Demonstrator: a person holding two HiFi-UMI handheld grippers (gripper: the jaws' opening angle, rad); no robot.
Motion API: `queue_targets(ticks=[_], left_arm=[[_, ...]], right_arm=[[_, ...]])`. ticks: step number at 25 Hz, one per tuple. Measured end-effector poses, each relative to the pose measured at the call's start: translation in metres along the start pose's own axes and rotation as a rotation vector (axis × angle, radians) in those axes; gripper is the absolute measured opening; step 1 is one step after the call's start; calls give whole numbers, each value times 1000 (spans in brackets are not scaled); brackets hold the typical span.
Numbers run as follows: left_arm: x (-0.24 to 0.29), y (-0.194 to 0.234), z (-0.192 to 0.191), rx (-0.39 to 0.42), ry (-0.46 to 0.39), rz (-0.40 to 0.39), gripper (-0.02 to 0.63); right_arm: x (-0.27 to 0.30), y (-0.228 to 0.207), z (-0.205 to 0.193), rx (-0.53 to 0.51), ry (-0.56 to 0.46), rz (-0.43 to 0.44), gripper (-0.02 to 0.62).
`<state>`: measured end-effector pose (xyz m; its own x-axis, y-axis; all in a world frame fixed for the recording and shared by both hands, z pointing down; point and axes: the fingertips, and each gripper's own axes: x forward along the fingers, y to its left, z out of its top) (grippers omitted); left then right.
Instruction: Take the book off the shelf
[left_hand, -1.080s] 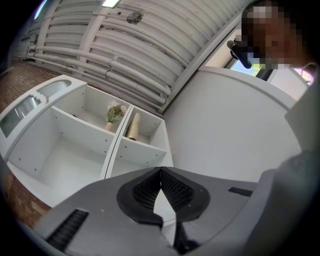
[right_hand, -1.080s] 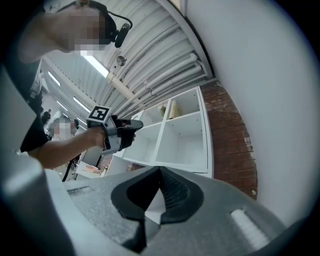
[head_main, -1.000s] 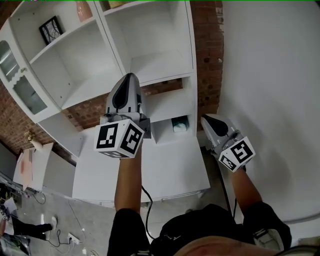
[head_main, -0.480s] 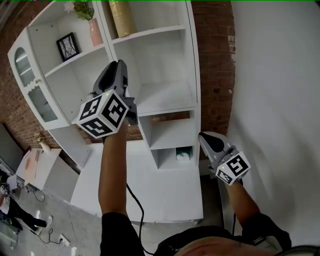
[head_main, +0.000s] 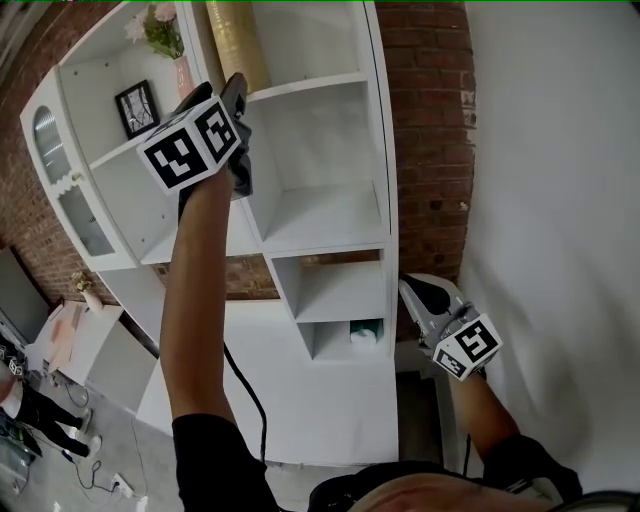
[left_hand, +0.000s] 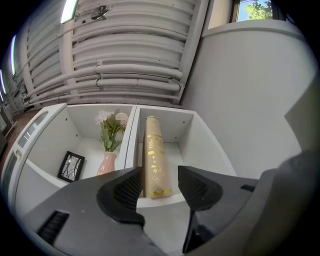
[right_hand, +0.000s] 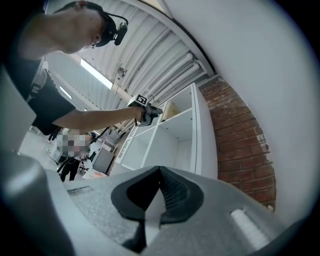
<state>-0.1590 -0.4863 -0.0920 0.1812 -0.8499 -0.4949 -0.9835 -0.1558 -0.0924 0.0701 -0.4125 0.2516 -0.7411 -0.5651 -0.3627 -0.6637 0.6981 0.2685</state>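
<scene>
gold-tan book (left_hand: 153, 157) stands upright on its end in the top right compartment of the white shelf unit (head_main: 385, 150), close against the divider on that compartment's left side. in the next compartment to the left stand a pink vase (left_hand: 106, 164) with flowers and a black-framed picture (left_hand: 71, 166). the left gripper (left_hand: 157, 186) is raised at arm's length and aims up at the book. its jaws have just been opening and stand wide apart with nothing between the pads; the book shows through the gap but lies beyond the tips, untouched. the right gripper (right_hand: 159, 195) hangs low beside the unit's right edge, near the brick wall (head_main: 425, 120), its jaws pressed together on nothing.
</scene>
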Motion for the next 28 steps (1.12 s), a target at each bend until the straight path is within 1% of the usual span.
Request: queue_targets(ticks=[5,10,16,21,25,26,27,28], left_arm=[[26,0,-8,13,62,1,238],[43,-2,-15,4,115,1,255],[61,3,-24,-4,176,16,255],[71,1,-24,12,219,48,255],[75,4,-29,49,267,84,255],[75,5,-30,57,274,93,245],[76,6,-30,61,280,101,220],[77,7,-31,64,284,106,215]], right_arm=[[-4,-14,-8,2,-3,-32,2],[-6,-23,-10,12,-18,-53,2],[-12,-31,-19,40,-23,-65,2],[-23,-43,-27,50,-18,-93,2],[-32,-48,-27,65,-17,-119,2],[-34,-49,-27,64,-17,-124,2],[-35,-50,-26,59,-18,-129,2],[-37,-52,-26,56,-19,-132,2]])
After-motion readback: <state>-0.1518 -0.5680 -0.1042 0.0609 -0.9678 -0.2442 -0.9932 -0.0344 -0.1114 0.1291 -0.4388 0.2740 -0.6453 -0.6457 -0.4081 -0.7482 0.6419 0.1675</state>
